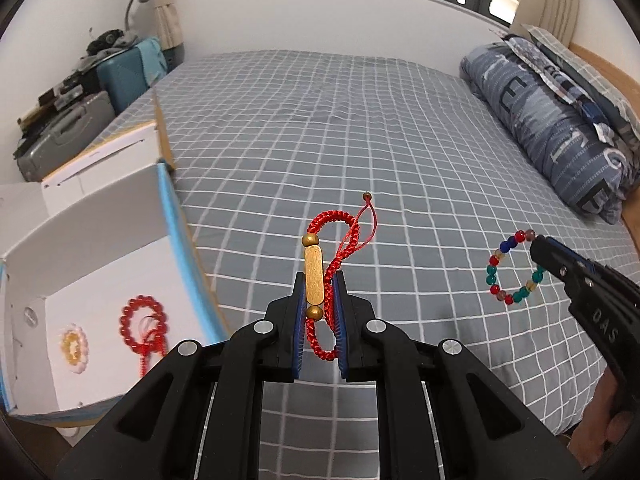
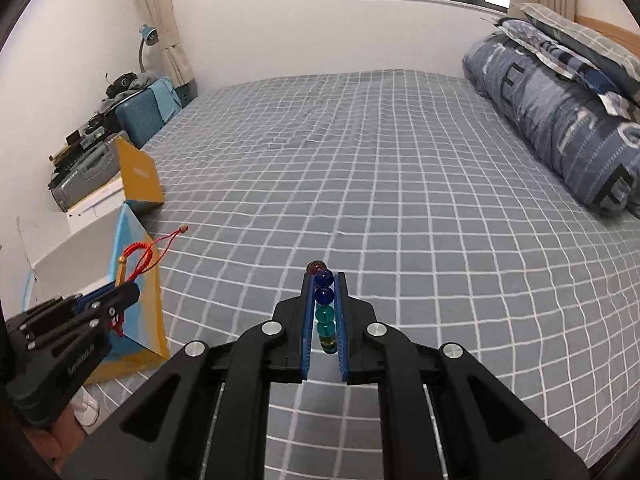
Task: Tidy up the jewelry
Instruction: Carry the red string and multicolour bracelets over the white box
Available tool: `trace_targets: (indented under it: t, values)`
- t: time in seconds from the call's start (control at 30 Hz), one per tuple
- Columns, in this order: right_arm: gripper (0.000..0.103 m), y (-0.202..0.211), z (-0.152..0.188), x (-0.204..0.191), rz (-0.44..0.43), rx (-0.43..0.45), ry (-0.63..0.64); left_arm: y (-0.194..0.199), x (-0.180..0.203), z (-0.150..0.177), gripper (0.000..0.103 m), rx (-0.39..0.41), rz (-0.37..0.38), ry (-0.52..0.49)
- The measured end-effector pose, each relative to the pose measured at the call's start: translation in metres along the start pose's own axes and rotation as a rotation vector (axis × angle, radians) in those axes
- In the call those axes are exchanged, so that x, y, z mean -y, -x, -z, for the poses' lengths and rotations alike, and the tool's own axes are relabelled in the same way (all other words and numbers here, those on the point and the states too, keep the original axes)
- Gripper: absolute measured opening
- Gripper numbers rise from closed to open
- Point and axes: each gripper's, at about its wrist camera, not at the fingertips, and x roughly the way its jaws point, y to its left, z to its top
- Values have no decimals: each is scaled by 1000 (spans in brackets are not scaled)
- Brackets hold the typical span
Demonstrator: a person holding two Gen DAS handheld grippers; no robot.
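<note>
Checked bedsheet [image 1: 360, 128] under right gripper [image 1: 534, 242] (lettered "DAS")

A red braided cord bracelet [image 1: 334, 264] with a gold bar hangs pinched above the bed, a multicoloured bead bracelet [image 1: 514, 270] is likewise held aloft, and a red bead bracelet [image 1: 142, 322] lies in the white box [image 1: 100, 248].

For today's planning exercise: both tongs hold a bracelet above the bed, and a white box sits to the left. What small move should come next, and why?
Probably carry the left tongs leftward over the open white box before releasing. They are shut on the red cord bracelet, which hangs above the bed, not the box, where a red bead bracelet already lies. The right tongs, gripping the multicoloured bead bracelet, can follow.
</note>
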Motion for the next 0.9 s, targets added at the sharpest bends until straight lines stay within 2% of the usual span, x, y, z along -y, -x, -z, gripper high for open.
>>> trace_targets:
  t: [0.13,0.27,0.63,0.9]
  values:
    - [9,2,-14,-23,11,21,29,14,-23,-5,12,21,-30,21]
    - [9,4,-25,-54,-20,29,67,26,-59,-10,12,28,-44,67]
    - [9,6,-46,-169,-185,51,169,56,-168,0,12,39,-172,197]
    - [9,1,-42,-263,-293,39,275,60,-247,20,13,-20,-259,302]
